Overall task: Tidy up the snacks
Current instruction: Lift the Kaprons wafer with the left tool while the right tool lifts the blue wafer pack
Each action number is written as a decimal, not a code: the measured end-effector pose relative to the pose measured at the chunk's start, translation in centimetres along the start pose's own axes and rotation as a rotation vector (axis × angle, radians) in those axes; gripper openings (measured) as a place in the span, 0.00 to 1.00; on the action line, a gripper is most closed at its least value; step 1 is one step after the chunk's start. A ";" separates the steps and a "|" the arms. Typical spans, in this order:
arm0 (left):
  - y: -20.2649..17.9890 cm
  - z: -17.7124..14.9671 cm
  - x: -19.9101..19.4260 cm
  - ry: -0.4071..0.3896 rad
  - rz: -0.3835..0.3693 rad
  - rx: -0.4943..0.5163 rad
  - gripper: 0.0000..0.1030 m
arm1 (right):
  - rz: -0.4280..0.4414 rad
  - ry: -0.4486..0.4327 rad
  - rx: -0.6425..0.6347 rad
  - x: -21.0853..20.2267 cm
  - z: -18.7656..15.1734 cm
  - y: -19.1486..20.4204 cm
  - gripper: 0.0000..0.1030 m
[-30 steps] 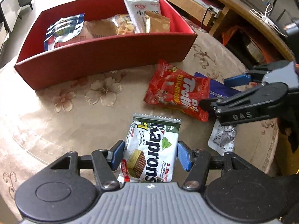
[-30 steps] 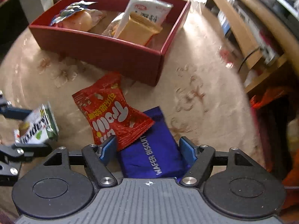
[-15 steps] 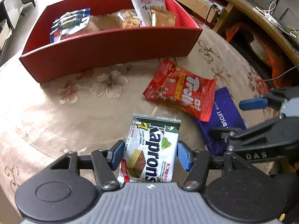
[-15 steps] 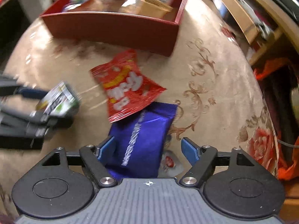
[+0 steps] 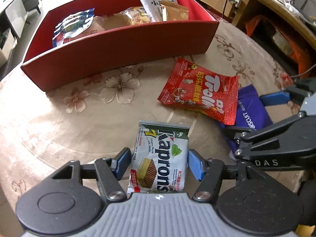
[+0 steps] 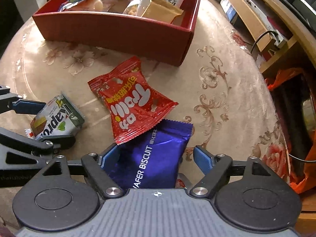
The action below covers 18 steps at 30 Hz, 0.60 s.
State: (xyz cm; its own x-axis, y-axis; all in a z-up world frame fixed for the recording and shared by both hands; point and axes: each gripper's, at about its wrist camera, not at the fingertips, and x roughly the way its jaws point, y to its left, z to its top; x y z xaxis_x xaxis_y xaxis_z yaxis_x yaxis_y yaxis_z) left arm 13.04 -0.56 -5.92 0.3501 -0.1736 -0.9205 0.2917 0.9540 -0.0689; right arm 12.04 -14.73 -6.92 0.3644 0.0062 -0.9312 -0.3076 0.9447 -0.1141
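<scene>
a flowered table is seen with a red box of snacks at twelve o'clock. the red packet overlaps the purple biscuit pack, straddled by the right gripper, its jaws having just been closing, one pad clear. the wafer pack lies between the parted, opening pads of the left gripper.

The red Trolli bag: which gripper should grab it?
Probably neither yet. The left gripper straddles the Kaprons pack, the right gripper the blue wafer pack underneath the Trolli bag.

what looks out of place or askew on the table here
Three packs are still outside the red box: the red Trolli bag lies askew across a corner of the purple wafer biscuit pack, and the Kaprons wafer pack lies alone.
</scene>
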 end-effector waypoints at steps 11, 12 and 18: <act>-0.3 0.0 -0.1 0.010 0.018 -0.004 0.55 | 0.001 -0.054 0.021 -1.1 -0.5 -0.9 0.53; -0.3 0.0 -0.1 0.010 0.019 -0.007 0.55 | 0.009 -0.060 0.038 -1.4 -0.6 -1.1 0.48; -0.1 0.1 0.0 0.027 0.005 -0.039 0.55 | 0.037 -0.049 0.103 -1.5 -0.8 -2.2 0.56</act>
State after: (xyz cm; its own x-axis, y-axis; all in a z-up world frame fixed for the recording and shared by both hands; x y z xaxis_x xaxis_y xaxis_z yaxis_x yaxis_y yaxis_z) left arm 13.05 -0.65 -5.86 0.3270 -0.1630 -0.9308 0.2553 0.9636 -0.0791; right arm 11.51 -17.08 -5.55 0.3980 0.0554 -0.9157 -0.2303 0.9723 -0.0413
